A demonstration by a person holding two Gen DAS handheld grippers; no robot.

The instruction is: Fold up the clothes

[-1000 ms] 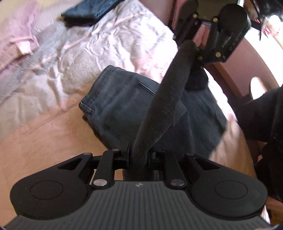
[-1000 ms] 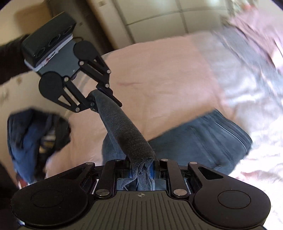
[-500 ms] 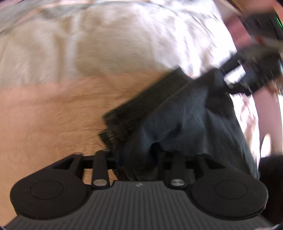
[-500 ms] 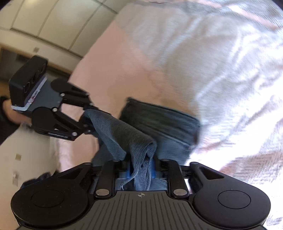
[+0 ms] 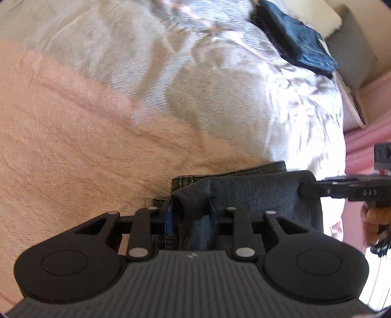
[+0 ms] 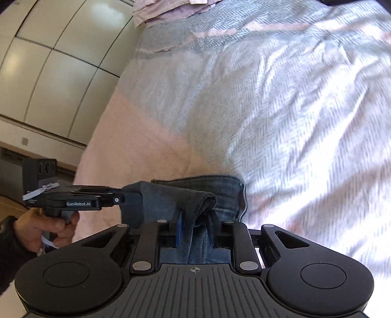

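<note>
A pair of dark blue jeans [image 5: 254, 193] lies folded on the bed, its top layer stretched between both grippers. My left gripper [image 5: 191, 215] is shut on the fold's left end. My right gripper [image 6: 195, 225] is shut on the fold's other end [image 6: 190, 198]. Each gripper shows from the side in the other's view: the right gripper at the right edge of the left wrist view [image 5: 305, 190], the left gripper at the left of the right wrist view [image 6: 122, 198]. The jeans' lower layer [image 6: 227, 193] rests on the bed beneath.
The bed has a pink blanket [image 5: 73, 159] and a grey-white herringbone cover [image 6: 281, 97]. Another folded dark garment [image 5: 295, 44] lies far on the bed beside a pillow [image 5: 352, 58]. Pink clothes [image 6: 171, 9] lie at the far end. White cabinets [image 6: 48, 68] stand left.
Both grippers have swung the held jeans fold forward and down over the rest of the jeans. The tight roll between them has flattened into a low fold near the bed.
</note>
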